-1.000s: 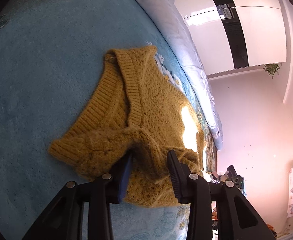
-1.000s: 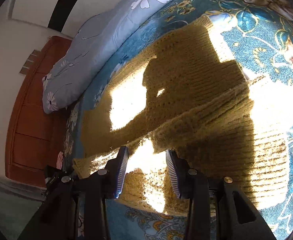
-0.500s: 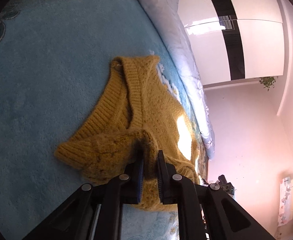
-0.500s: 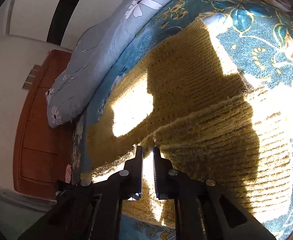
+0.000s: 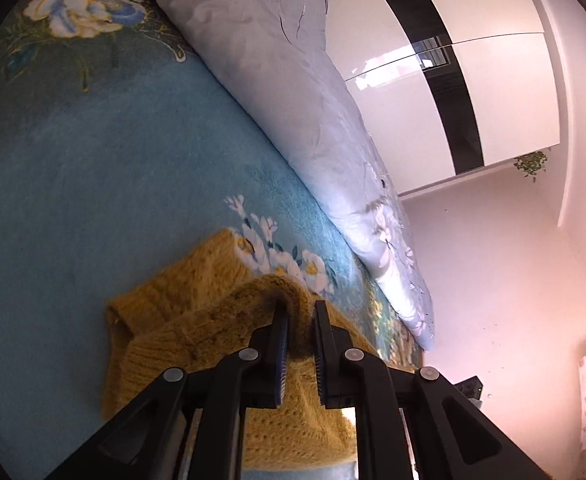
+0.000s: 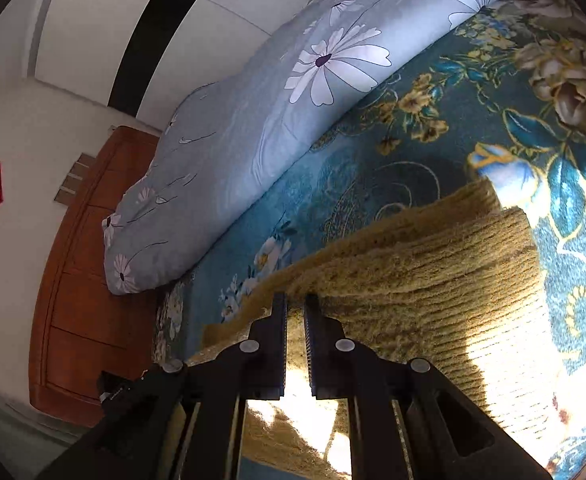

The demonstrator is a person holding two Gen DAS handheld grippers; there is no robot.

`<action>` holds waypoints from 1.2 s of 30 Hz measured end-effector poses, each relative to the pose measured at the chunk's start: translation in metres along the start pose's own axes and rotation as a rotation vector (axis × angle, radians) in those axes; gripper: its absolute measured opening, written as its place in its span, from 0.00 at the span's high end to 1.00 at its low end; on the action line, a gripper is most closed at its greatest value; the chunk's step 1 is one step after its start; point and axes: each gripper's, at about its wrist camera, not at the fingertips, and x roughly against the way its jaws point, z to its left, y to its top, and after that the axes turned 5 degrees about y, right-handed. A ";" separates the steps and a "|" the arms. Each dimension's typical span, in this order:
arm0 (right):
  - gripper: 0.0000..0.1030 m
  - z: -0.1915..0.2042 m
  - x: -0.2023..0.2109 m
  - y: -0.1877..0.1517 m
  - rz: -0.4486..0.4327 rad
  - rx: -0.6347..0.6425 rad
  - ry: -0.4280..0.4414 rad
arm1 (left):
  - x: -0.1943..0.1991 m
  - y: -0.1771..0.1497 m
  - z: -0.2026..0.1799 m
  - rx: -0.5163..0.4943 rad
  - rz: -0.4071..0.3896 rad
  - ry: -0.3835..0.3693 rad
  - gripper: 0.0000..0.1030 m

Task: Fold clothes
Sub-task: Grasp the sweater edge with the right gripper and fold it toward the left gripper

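Quilt beside sweater — both grippers clamped on knit.

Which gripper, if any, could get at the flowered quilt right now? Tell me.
Probably neither. The left gripper and right gripper are each shut on the mustard sweater. The quilt lies unobstructed beyond, across bare blanket, but a gripper would have to release first.

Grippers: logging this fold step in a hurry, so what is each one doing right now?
Left gripper: closed on a bunched ridge of the mustard sweater.
Right gripper: closed on the sweater's edge, pinching the knit.
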 end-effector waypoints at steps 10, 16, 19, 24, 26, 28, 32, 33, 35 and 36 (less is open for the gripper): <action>0.92 -0.034 -0.062 0.033 0.074 -0.017 -0.134 | -0.056 0.014 0.040 0.098 0.046 0.078 0.86; 0.64 -0.024 -0.052 0.030 0.056 0.045 -0.096 | -0.019 0.007 0.030 0.082 0.008 -0.038 0.38; 0.48 -0.009 -0.024 0.021 -0.002 0.093 -0.051 | 0.020 -0.009 0.027 0.038 -0.070 -0.010 0.35; 0.45 -0.025 0.026 -0.020 -0.069 0.084 -0.033 | 0.071 -0.059 0.056 0.015 -0.193 0.181 0.27; 0.45 -0.041 0.043 -0.038 -0.089 0.043 -0.029 | 0.068 -0.078 0.077 0.064 -0.155 0.156 0.27; 0.43 -0.056 0.059 -0.055 -0.109 0.003 -0.026 | 0.057 -0.091 0.087 0.086 -0.114 0.147 0.27; 0.34 -0.088 0.092 -0.090 -0.150 -0.079 -0.018 | 0.046 -0.101 0.082 0.084 -0.139 0.135 0.27; 0.34 -0.096 0.100 -0.099 -0.160 -0.099 -0.016 | 0.041 -0.101 0.079 0.095 -0.125 0.101 0.27; 0.34 -0.102 0.099 -0.104 -0.174 -0.117 -0.010 | 0.029 -0.100 0.074 0.125 -0.092 0.038 0.27; 0.34 -0.101 0.092 -0.103 -0.179 -0.118 -0.006 | 0.021 -0.099 0.071 0.126 -0.082 0.053 0.27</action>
